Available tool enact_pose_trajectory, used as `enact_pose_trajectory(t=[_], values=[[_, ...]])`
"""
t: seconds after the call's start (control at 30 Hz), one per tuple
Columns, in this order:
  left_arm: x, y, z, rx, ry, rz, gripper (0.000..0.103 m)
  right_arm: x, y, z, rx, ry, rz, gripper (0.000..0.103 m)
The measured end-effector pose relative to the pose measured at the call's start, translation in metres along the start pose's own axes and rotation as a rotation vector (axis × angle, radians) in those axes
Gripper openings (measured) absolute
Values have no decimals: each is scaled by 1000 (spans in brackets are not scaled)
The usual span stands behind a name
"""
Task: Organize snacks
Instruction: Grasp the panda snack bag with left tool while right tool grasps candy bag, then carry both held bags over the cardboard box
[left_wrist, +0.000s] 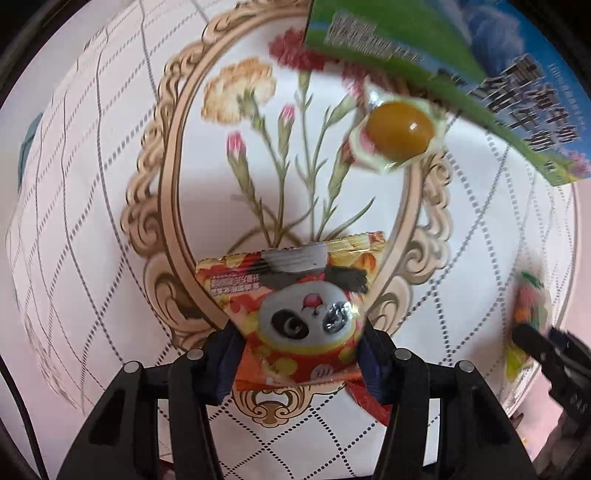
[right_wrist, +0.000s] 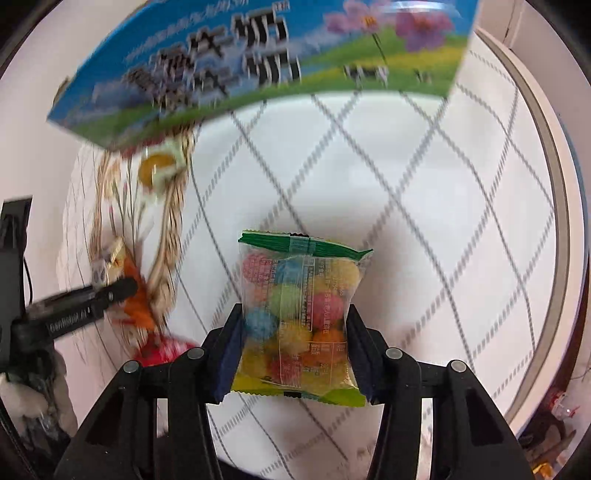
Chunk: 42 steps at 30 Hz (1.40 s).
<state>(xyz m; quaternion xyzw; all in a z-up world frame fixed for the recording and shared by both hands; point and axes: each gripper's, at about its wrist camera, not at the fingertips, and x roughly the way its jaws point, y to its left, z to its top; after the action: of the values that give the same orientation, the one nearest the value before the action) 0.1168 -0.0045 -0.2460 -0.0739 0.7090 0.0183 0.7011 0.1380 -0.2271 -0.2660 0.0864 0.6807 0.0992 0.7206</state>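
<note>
**Both grippers clamped on a snack packet each**

Left gripper first: from its wrist cam the pads are pinching a red-orange panda snack packet from both sides, over the flowery tablecloth. Further up lies a wrapped yellow jelly, tucked right by the edge of the blue-green box. Off to the right edge is the other gripper, pretty blurry.

Right wrist cam: right gripper squeezing a clear packet of colourful candy balls, same box up top, left gripper at the left with its packet
</note>
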Motion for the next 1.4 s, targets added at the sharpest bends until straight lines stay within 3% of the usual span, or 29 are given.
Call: enact_pose_trajectory(t=[0.2, 0.43, 0.63, 0.87, 1.03, 1.13, 1.27, 1.4], values=[[17, 5, 4, -26, 2, -5, 53, 11, -9, -7, 52, 6, 21, 55], [5, 2, 4, -27, -18, -5, 53, 6, -23, -5, 61, 1, 23, 55], [-28, -11, 7, -6, -50, -10, 48, -1, -13, -2, 37, -20, 20, 53], [-101, -39, 7, 54, -119, -110, 48, -37, -4, 5, 46, -57, 160, 52], [-170, -73, 39, 114, -192, -199, 48, -92, 9, 30, 11, -154, 256, 52], [-196, -95, 71, 163, -229, -199, 48, -128, 11, 58, -5, -233, 273, 52], [-212, -112, 126, 204, -266, -122, 48, -157, 9, 111, -30, -311, 223, 52], [-198, -119, 178, 216, -233, -36, 49, -160, 0, 168, -29, -309, 172, 52]])
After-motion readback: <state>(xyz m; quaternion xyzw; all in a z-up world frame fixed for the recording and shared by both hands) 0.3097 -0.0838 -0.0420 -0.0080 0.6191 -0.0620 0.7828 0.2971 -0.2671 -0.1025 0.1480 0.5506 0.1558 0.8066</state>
